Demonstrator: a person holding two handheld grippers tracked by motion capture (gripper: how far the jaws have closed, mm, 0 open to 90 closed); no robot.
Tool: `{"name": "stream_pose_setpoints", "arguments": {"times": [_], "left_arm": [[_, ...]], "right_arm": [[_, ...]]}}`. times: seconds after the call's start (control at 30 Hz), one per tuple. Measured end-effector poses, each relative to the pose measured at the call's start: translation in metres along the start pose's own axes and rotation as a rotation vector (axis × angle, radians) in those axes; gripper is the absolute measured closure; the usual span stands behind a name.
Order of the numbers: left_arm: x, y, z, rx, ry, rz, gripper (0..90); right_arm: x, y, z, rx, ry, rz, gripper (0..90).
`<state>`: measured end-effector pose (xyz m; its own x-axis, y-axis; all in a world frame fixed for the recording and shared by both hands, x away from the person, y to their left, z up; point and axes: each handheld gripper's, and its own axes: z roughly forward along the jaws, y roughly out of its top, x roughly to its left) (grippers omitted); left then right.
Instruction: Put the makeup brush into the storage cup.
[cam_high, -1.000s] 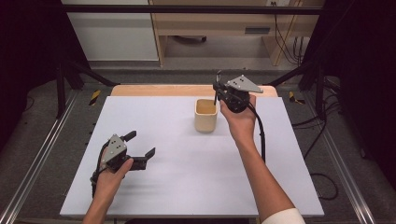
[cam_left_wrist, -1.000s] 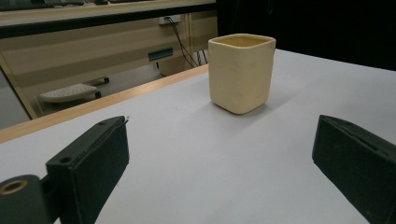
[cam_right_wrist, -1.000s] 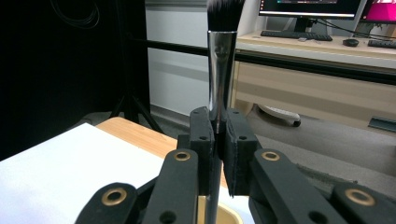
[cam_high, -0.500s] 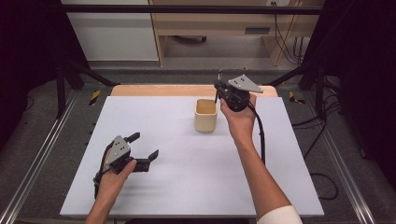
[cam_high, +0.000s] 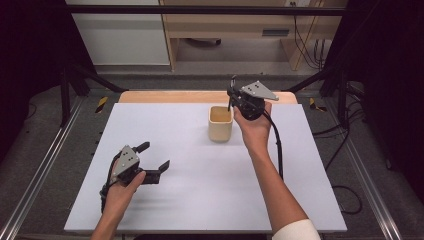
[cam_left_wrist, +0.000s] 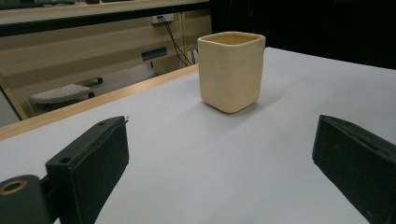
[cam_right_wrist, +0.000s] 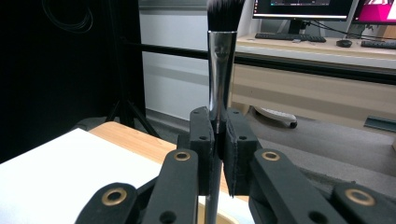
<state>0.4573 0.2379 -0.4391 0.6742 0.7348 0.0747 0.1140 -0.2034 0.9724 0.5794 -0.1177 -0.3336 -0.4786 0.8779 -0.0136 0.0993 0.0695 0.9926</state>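
A cream square cup (cam_high: 220, 125) stands upright on the white table top (cam_high: 200, 200), toward the back. My right gripper (cam_high: 232, 98) hovers just above and right of the cup, shut on a makeup brush (cam_high: 231, 90) held upright. In the right gripper view the silver ferrule and black bristles of the brush (cam_right_wrist: 220, 51) rise above my right gripper (cam_right_wrist: 217, 140), and the thin handle drops below it. My left gripper (cam_high: 155, 155) stands open and holds nothing near the front left. Across bare table between its jaws, the left gripper (cam_left_wrist: 219, 168) faces the cup (cam_left_wrist: 231, 70).
A wooden strip (cam_high: 165, 96) borders the far side of the white top. Black frame bars and metal rails (cam_high: 45, 165) run along both sides. Beyond the table are a desk with monitors (cam_right_wrist: 303, 7) and a chair base (cam_left_wrist: 60, 93).
My left gripper has drifted slightly right and toward the near edge, still open. The right gripper and brush have barely moved over the cup.
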Motion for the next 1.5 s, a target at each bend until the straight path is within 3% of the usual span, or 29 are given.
{"name": "stream_pose_setpoints", "arguments": {"times": [0.27,0.53,0.8,1.27,1.4,1.5], "left_arm": [[0.002,0.001,-0.002,-0.013,-0.003,-0.006,3.5],[0.004,0.005,-0.008,-0.087,-0.023,-0.011,3.2],[0.004,0.008,-0.013,-0.144,-0.020,0.009,2.9],[0.005,0.009,-0.015,-0.157,-0.012,0.016,2.8],[0.005,0.009,-0.016,-0.159,-0.009,0.019,2.8],[0.005,0.009,-0.016,-0.159,-0.009,0.022,2.8]], "right_arm": [[0.001,-0.002,0.003,0.010,0.004,-0.002,83.7],[0.004,-0.004,0.006,0.014,0.012,-0.006,83.6],[0.006,-0.006,0.008,0.022,0.017,-0.008,83.6],[0.011,-0.012,0.014,0.043,0.027,-0.022,83.6],[0.013,-0.013,0.014,0.038,0.036,0.004,83.6],[0.015,-0.014,0.015,0.043,0.042,-0.013,83.7]]}}
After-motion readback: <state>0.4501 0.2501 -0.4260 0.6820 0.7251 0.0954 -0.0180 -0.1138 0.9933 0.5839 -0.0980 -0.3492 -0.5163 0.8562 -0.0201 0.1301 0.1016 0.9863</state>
